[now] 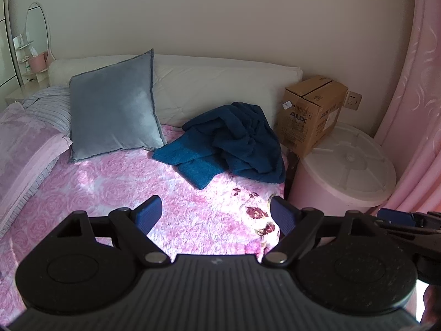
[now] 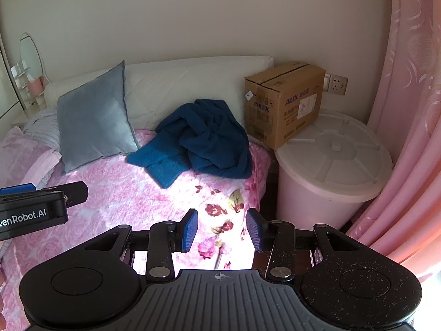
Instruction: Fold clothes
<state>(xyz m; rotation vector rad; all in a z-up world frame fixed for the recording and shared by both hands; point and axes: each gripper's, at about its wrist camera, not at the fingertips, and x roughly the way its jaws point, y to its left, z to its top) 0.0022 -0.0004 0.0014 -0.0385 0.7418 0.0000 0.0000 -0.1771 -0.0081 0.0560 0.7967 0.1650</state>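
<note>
Grippers first: left gripper (image 1: 215,215) gapes wide and empty, right gripper (image 2: 222,230) likewise parted, both above the pink blanket (image 1: 193,201). Farther on, a crumpled blue garment (image 2: 201,140) lies near the bed's right edge, beside a grey cushion (image 2: 93,115), below a cardboard box (image 2: 286,102).

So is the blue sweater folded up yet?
Not yet. The blue sweater lies crumpled in a heap on the pink bedspread, no gripper touching it.

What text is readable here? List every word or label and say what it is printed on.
"AUX": printed on two faces of the cardboard box standing on the white tub lid.
"enRobot.AI": on the side of the left gripper; its start is cut off by the frame edge.
Smaller print and the white labels on the box are too blurred to read.
</note>
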